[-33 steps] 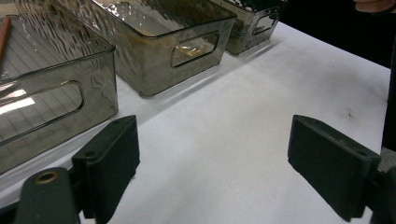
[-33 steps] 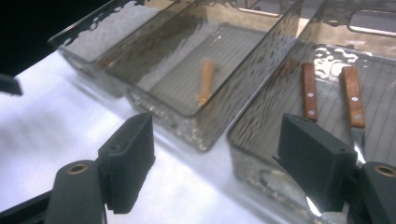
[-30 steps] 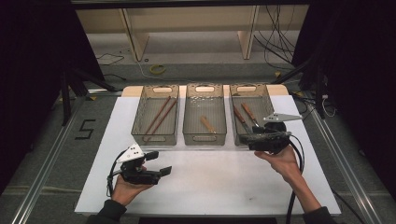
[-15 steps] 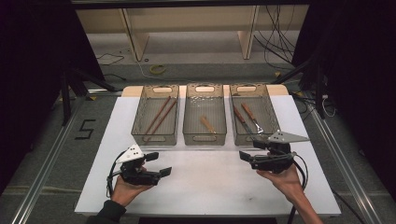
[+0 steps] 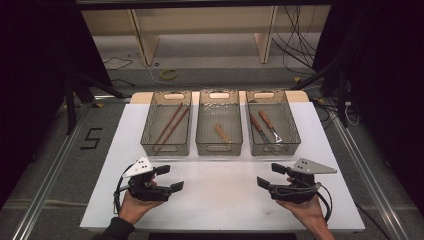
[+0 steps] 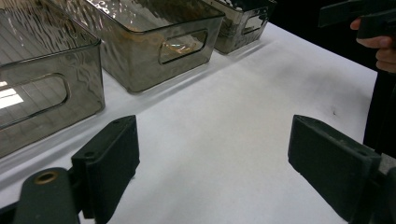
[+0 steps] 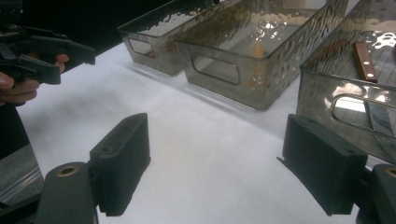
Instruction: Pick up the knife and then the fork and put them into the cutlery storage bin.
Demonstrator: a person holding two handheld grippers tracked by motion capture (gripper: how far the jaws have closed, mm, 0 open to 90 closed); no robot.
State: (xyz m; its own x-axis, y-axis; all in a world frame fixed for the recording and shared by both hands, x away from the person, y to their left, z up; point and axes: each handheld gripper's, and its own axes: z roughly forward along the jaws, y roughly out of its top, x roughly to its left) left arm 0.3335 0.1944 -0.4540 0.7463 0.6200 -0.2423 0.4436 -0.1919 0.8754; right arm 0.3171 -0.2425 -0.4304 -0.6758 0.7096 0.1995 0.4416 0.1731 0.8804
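The left hand-held gripper [image 5: 167,178] rests over the near left of the white counter [image 5: 225,200], its jaws spread wide with nothing between them; the left gripper view shows bare counter in the gap. The right hand-held gripper [image 5: 268,176] sits at the near right, likewise spread and holding nothing.

Across the far half of the counter stand three smoky clear bins in a row, just beside each other. The left bin [image 5: 150,131] holds a pair of long brown chopsticks [image 5: 171,123] lying on a slant, close together. They look light, stiff and thin, likely to roll or slip, so a pinch near the middle, across both at once, seems safest. The middle bin [image 5: 202,131] holds one short wooden piece [image 5: 222,133], too small to name; it looks light and rigid, and a grip across its middle should do. The right bin [image 5: 293,127], nearest the right hand-held gripper, holds two wooden-handled utensils [image 5: 266,129] with metal ends, one apparently a knife. These are probably heavier towards the handle, stiff, and slick on the metal, so the riveted wooden handle [image 7: 364,61] is the better place to take hold. The bins' walls are tall, so any grasp would likely have to come from above.
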